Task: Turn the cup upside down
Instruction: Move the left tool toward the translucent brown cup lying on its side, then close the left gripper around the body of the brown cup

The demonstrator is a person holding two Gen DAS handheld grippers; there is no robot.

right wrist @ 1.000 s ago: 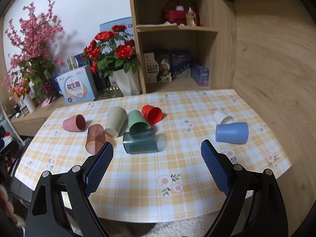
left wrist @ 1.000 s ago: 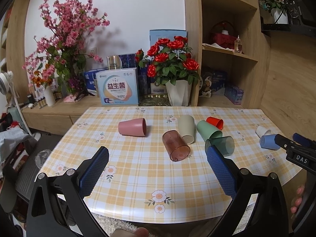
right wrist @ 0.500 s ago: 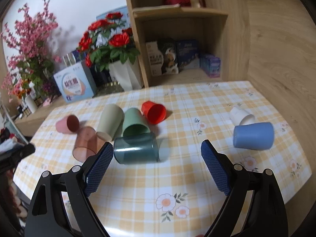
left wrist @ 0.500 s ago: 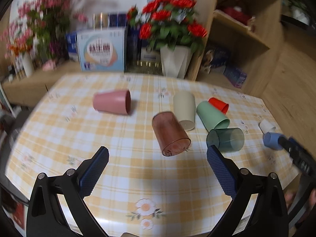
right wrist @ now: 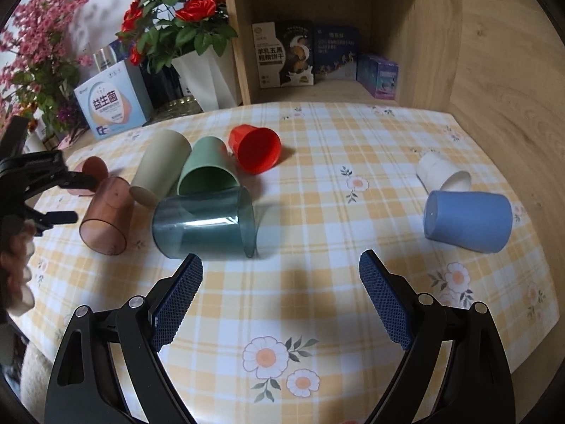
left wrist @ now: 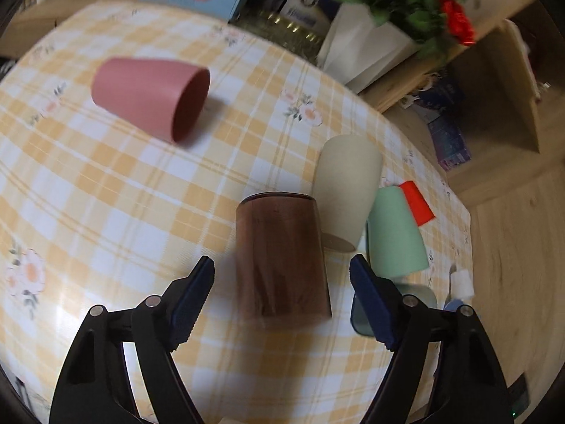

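A translucent brown cup [left wrist: 280, 258] lies on its side on the checked tablecloth [left wrist: 106, 190], mouth toward me; it also shows in the right wrist view [right wrist: 106, 217]. My left gripper [left wrist: 282, 282] is open, its blue pads on either side of the cup's mouth end, not touching. My right gripper [right wrist: 280, 282] is open and empty above the cloth, just in front of a translucent dark teal cup [right wrist: 204, 226] lying on its side.
More cups lie on their sides: pink [left wrist: 152, 97], beige [left wrist: 344, 183], green [left wrist: 395, 233], red [right wrist: 256, 152], blue [right wrist: 469, 221], white [right wrist: 441, 175]. A white flower vase [left wrist: 363, 46] and boxes stand behind the table. A shelf unit [right wrist: 317, 35] stands at the back right.
My left gripper has moved forward and down over the table until its pads straddle the brown cup. My right gripper has moved slightly closer to the teal cup.
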